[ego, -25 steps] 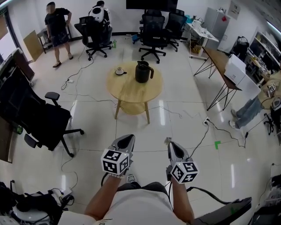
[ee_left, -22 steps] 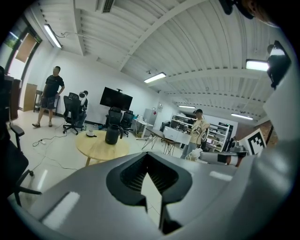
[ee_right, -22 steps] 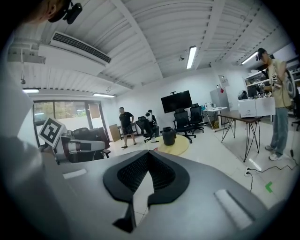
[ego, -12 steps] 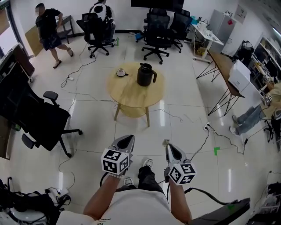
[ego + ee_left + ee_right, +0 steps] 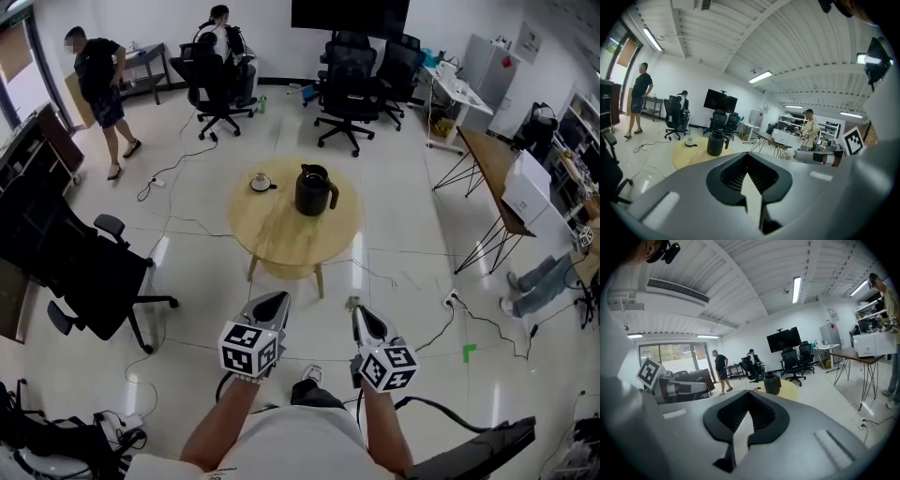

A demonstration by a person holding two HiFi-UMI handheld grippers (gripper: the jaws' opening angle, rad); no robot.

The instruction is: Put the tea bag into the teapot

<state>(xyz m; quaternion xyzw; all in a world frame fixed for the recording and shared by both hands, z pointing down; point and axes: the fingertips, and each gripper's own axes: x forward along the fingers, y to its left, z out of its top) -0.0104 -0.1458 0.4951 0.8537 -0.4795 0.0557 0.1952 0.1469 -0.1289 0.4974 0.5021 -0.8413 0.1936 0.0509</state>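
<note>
L gripper (image 5: 274, 296): jaws together, nothing held.
R gripper (image 5: 358, 310): tips closed too, empty.
Teapot (image 5: 314, 191): upright on round table (image 5: 281, 236), well apart from both grippers.
Cup (image 5: 259, 182): near teapot.

Table (image 5: 281, 234) pale matt wood; teapot (image 5: 314, 192) glossy black; floor (image 5: 403, 272) glossy pale tile; office chair (image 5: 84, 272) black cloth.

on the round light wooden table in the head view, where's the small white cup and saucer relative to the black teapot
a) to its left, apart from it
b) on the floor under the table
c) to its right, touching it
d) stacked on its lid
a: the small white cup on its saucer sits left of the black teapot on the round light wooden table, with bare tabletop between the two.
</note>
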